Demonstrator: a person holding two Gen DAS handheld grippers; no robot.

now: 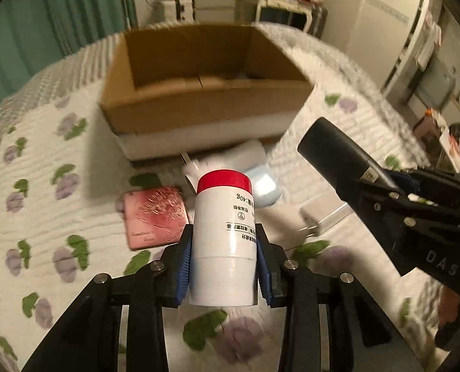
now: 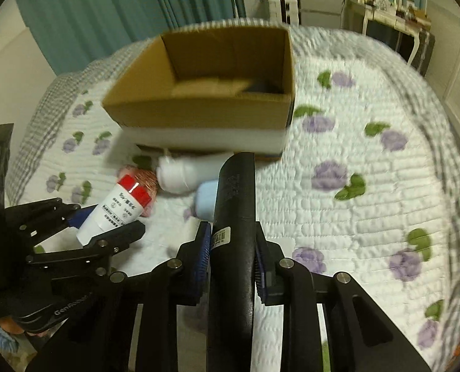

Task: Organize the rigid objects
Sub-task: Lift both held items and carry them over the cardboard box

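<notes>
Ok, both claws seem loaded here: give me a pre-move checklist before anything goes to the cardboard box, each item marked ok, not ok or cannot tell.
1. Left claw gripping the red-capped white bottle on both sides: ok.
2. Right claw shut on the black cylinder: ok.
3. Cardboard box open at the top: ok.
4. Free room inside the box: cannot tell; something dark lies in a far corner, blurred.
5. The two claws apart from each other: ok.
6. Everything collected from the quilt: not ok; the pink case, white bottle and others remain.
</notes>
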